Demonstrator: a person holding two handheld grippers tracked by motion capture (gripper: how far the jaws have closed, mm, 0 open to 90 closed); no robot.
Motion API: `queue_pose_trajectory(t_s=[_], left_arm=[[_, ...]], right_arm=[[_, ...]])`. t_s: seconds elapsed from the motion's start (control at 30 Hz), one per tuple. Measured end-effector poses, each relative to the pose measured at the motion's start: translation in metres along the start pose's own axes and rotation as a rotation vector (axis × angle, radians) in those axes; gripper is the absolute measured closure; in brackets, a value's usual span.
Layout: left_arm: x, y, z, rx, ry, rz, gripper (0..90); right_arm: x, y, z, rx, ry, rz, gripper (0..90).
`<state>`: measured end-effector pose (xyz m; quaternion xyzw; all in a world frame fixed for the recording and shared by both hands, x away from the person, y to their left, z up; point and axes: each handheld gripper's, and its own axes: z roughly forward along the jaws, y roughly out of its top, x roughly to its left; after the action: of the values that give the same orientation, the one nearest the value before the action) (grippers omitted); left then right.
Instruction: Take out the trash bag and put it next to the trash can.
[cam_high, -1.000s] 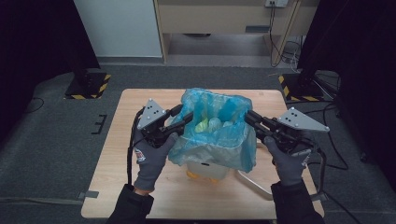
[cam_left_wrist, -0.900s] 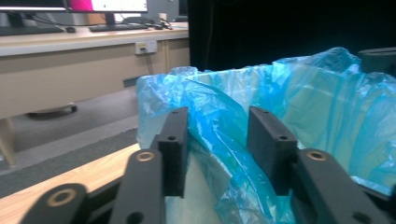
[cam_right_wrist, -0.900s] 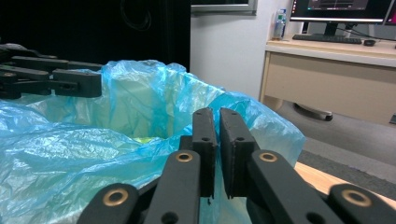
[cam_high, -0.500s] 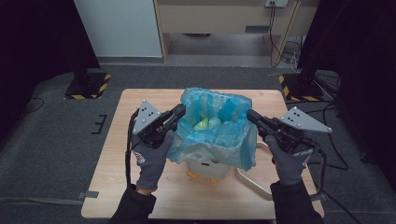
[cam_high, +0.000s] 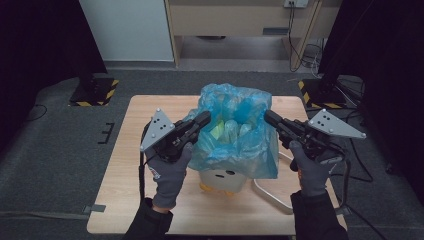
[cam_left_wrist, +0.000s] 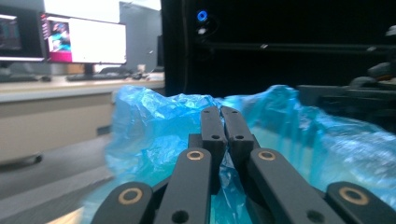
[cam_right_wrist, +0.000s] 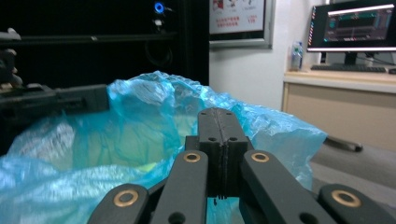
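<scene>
A blue plastic bag lines a white bin in the middle of the wooden table. Pale yellow-green rubbish lies inside it. My left gripper is at the bag's left rim, jaws shut on the plastic. On the opposite rim my right gripper is also shut, with the film bunched around its jaws. In the left gripper view, my left gripper points across the bag. In the right gripper view, my right gripper faces the other gripper's black body.
A metal loop lies on the table right of the bin. Dark floor surrounds the table, with cabinets at the back and striped stand bases at both far corners. Desks with monitors stand beyond.
My left hand has rolled, swinging its grey plate out to the left while its jaws stay at the rim. The bag's top stands a little higher. The right gripper has hardly moved.
</scene>
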<state>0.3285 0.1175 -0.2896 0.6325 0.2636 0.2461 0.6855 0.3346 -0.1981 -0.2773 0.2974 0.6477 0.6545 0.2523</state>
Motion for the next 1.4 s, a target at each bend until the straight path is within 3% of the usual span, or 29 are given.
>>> queue_pose_trajectory(t_s=[0.13, 0.4, 0.53, 0.7, 0.9, 1.03, 1.13, 1.4], left_arm=[[-0.009, 0.001, 0.006, -0.012, -0.029, 0.005, 88.6], [-0.020, -0.002, 0.015, 0.006, -0.037, 0.037, 88.3], [-0.025, -0.001, 0.017, 0.014, -0.041, 0.058, 88.0], [-0.032, -0.001, 0.022, 0.022, -0.066, 0.067, 87.2], [-0.038, -0.001, 0.027, 0.017, -0.085, 0.072, 86.9], [-0.038, -0.002, 0.028, 0.020, -0.090, 0.070, 85.6], [-0.037, -0.002, 0.028, 0.020, -0.106, 0.065, 79.0], [-0.043, -0.003, 0.034, 0.054, -0.086, 0.123, 70.1]], right_arm=[[0.006, 0.005, 0.005, -0.010, 0.027, -0.010, 90.0], [0.019, 0.009, 0.015, -0.013, 0.086, -0.029, 90.0], [0.022, 0.009, 0.020, -0.021, 0.133, -0.004, 90.0], [0.028, 0.011, 0.023, -0.017, 0.166, -0.033, 90.0], [0.032, 0.014, 0.024, -0.025, 0.200, -0.036, 90.0], [0.031, 0.013, 0.024, -0.017, 0.201, -0.043, 90.0], [0.031, 0.014, 0.024, -0.023, 0.198, -0.038, 90.0], [0.032, 0.013, 0.025, -0.023, 0.214, -0.031, 90.0]])
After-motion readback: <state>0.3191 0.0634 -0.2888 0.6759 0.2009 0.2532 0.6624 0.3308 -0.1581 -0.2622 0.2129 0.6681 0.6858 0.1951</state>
